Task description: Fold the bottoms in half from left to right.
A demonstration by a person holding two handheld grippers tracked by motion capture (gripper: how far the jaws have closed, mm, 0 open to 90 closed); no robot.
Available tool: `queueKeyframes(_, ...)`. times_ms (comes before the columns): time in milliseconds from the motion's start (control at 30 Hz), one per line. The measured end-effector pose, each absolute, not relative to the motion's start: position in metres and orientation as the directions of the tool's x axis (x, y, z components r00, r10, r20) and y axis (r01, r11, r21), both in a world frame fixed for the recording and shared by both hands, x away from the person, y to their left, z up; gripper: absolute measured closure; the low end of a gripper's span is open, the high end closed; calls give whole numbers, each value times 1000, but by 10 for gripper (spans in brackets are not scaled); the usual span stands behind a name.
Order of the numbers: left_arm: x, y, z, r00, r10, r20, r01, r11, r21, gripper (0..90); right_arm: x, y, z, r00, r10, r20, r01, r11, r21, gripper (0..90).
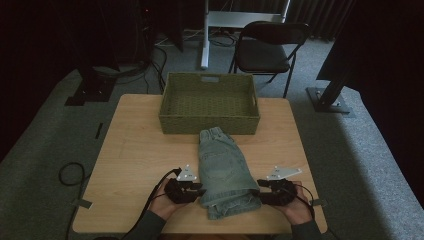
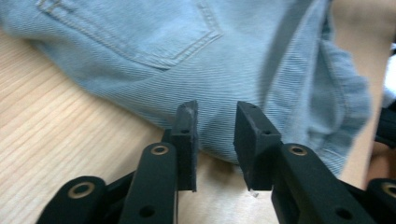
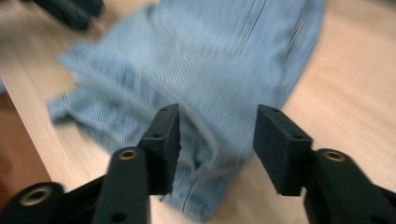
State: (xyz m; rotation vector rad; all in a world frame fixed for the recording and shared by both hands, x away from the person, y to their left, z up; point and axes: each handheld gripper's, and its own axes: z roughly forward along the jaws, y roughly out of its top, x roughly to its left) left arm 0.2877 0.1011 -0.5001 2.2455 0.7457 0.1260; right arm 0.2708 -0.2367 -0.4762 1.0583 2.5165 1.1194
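A folded pair of light blue denim shorts [image 1: 222, 167] lies on the wooden table [image 1: 140, 150], waistband toward the basket and frayed hems near the front edge. My left gripper [image 1: 199, 191] sits at the shorts' left lower edge, held in a hand. In the left gripper view the left gripper [image 2: 217, 116] stands open, and the denim [image 2: 187, 56] lies just past its tips. My right gripper [image 1: 259, 192] is at the shorts' right lower edge. In the right gripper view the right gripper [image 3: 217, 123] is open, with a fold of the denim [image 3: 205, 88] between its jaws but not pinched.
A green woven basket [image 1: 209, 124] stands at the table's far edge, just behind the shorts. Beyond the table are a black folding chair [image 1: 267, 47] and dark stand bases on the grey carpet. Bare tabletop lies left and right of the shorts.
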Motion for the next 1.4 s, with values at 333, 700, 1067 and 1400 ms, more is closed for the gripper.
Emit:
queueKeyframes(333, 297, 96, -505, 806, 583, -99, 483, -551, 681, 621, 322, -225, -470, -706, 707, 41, 446, 399, 801, 509)
queueKeyframes(700, 289, 93, -503, 833, 547, -79, 442, -575, 688, 589, 399, -188, -486, -679, 733, 22, 459, 402, 792, 516)
queueKeyframes(1067, 273, 94, -503, 866, 492, -91, 406, -585, 702, 544, 420, -176, -499, -699, 715, 24, 486, 450, 749, 847)
queueKeyframes(1400, 270, 95, -503, 868, 491, -79, 398, -590, 702, 506, 406, -194, -501, -651, 758, -37, 492, 459, 740, 891)
